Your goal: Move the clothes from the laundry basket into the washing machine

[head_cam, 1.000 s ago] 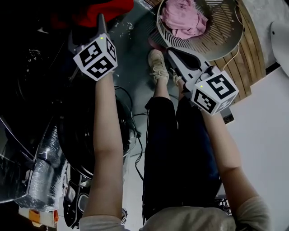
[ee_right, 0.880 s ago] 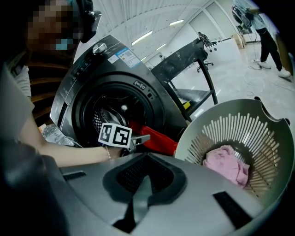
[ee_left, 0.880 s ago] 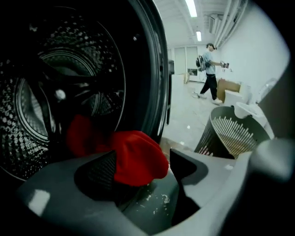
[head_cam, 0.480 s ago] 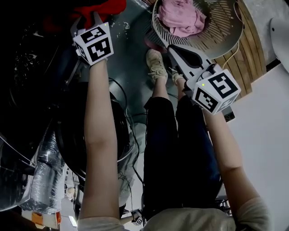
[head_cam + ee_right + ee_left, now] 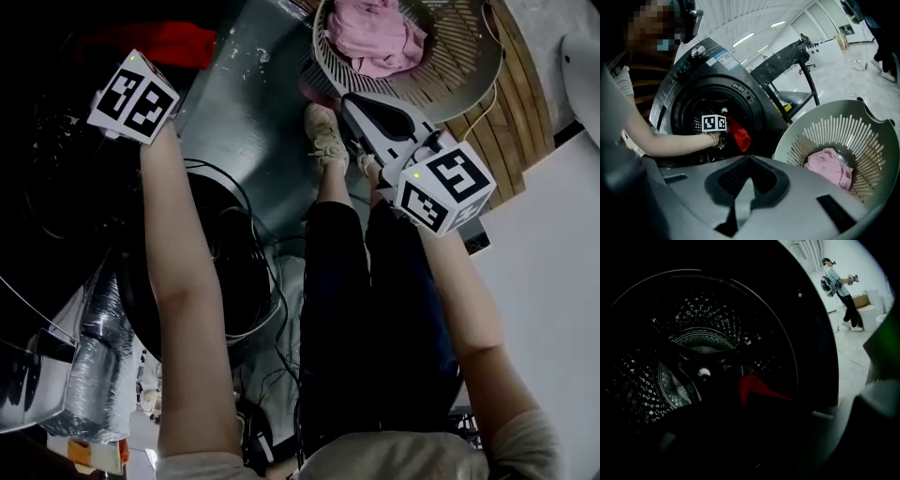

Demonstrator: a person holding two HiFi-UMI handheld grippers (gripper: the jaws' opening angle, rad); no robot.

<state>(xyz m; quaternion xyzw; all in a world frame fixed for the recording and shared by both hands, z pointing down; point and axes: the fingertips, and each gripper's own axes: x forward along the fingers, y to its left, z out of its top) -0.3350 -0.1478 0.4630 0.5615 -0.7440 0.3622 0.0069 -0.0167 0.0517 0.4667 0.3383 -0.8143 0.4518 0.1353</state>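
One red garment (image 5: 738, 134) at the washing machine (image 5: 740, 91) mouth, left gripper (image 5: 725, 135) fingers just closed on it; pink garment (image 5: 829, 166) left in laundry basket (image 5: 843, 136); right gripper (image 5: 749, 161) pinched empty.

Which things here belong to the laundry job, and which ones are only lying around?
For the job: red garment, pink garment, laundry basket, washing machine.
Lying about: floor cables, silver duct hose, black stand.

A ribbed silver hose (image 5: 94, 352); a distant person (image 5: 836, 284) standing near a cardboard box (image 5: 860, 301)
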